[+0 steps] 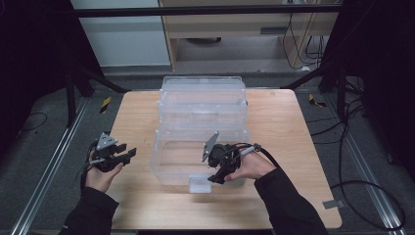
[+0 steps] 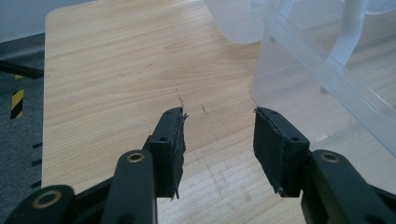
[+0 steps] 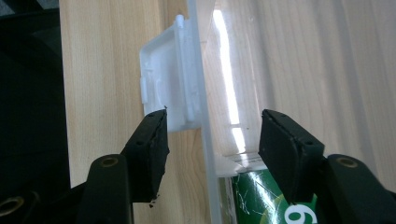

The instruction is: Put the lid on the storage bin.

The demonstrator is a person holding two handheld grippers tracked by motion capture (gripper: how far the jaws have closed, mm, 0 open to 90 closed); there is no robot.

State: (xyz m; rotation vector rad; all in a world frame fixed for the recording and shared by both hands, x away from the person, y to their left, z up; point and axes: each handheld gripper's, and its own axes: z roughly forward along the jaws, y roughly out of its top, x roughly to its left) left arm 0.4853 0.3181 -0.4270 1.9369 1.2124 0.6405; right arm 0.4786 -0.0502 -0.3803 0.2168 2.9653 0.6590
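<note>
A clear plastic box [image 1: 169,169] with its lid [image 1: 203,93] swung back stands in the middle of the wooden table [image 1: 279,117]. My right gripper [image 1: 218,177] points down at the box's front wall beside the white latch [image 1: 199,184]. In the right gripper view the jaws [image 3: 212,135] stand open astride that wall [image 3: 205,93], with the latch [image 3: 163,79] just beyond the left jaw. A green printed object [image 3: 257,196] shows low by the right jaw, inside the wall. My left gripper [image 1: 128,154] hovers open left of the box, with bare wood between its jaws [image 2: 219,126].
The box's corner [image 2: 317,70] lies close to the right of the left gripper. Bare table stretches to the left and right of the box. Dark floor, cables [image 1: 372,191] and metal rails [image 1: 49,171] surround the table.
</note>
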